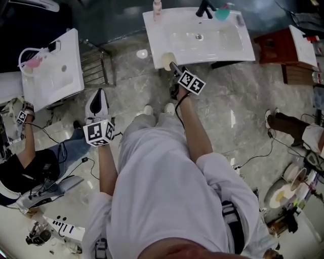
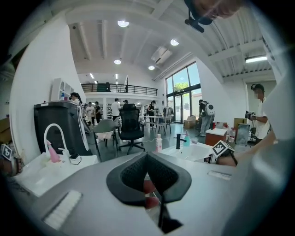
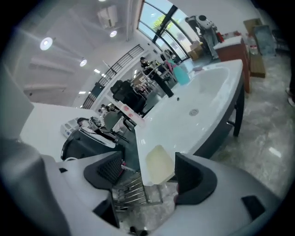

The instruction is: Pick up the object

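Two grippers are in play, one in each of the person's hands. The right gripper (image 1: 172,65) reaches to the near left corner of a white washbasin (image 1: 158,46), where a single pale yellow block (image 1: 166,60) lies on the rim surface. In the right gripper view the right gripper (image 3: 150,171) has its jaws spread as wide as they go, and the one pale yellow block (image 3: 160,165) sits between them on the basin corner (image 3: 203,124). It lies close beside the right-hand jaw and well apart from the other, and neither pad presses on it. The left gripper (image 1: 99,96) hangs over the marble floor (image 1: 228,101), away from both basins. In its own view the left gripper (image 2: 147,161) has its two jaws closed together with nothing between them. A second white washbasin (image 1: 55,76) stands at the left, with one wire rack (image 1: 94,63) between the two. At the back of the first basin stand one pale bottle (image 1: 157,7), one black tap (image 1: 205,7) and one teal container (image 1: 221,13).
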Tool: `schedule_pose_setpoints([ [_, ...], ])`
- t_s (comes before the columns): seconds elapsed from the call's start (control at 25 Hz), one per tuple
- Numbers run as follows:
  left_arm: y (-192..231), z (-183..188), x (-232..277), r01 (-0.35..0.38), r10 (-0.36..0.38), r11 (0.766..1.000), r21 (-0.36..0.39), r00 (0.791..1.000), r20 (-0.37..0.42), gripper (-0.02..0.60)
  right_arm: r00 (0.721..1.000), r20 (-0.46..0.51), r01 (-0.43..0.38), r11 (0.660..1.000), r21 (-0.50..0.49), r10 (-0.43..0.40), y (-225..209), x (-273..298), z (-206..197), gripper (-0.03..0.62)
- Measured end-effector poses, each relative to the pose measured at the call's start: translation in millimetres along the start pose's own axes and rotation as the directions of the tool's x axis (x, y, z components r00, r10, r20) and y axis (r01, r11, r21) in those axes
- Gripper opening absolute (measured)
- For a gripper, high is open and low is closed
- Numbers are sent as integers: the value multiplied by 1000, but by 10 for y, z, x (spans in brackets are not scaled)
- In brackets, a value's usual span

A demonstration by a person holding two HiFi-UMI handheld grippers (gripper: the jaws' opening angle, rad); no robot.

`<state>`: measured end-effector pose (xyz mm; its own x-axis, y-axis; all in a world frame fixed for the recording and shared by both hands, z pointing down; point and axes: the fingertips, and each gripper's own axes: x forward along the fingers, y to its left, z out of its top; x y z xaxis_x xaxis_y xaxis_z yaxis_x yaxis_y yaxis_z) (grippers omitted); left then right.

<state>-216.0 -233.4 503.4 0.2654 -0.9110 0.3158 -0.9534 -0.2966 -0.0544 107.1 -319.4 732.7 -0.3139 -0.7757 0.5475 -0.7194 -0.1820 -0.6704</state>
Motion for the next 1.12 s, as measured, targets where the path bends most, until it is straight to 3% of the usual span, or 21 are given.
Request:
schedule_pose_setpoints([
  [0.24, 152, -120, -161, -57, 57, 998, 2, 997, -42, 0, 1000, -21, -1, 966, 260, 7, -221, 229, -180, 356],
  [0.52, 250, -190, -307, -103, 104, 995, 14, 992, -78, 0, 1000, -19, -11, 860, 510, 24, -453, 444, -391, 317],
  [0.68, 283, -195, -367, -123, 124, 992, 19, 989, -87, 0, 999, -33, -1, 827, 563, 24, -510, 555, -483, 276],
  [0.88, 272, -218, -450, -135, 137, 991, 20, 986, -97, 0, 999, -50, 25, 802, 596, 6, -585, 599, -559, 173],
  [1.0, 262, -233, -480, -137, 138, 990, 14, 985, -101, 0, 999, -53, 35, 795, 605, -3, -614, 604, -573, 84],
  [1.12, 244, -237, -481, -137, 138, 990, 16, 985, -104, 0, 998, -56, 30, 799, 600, 5, -612, 611, -566, 67],
])
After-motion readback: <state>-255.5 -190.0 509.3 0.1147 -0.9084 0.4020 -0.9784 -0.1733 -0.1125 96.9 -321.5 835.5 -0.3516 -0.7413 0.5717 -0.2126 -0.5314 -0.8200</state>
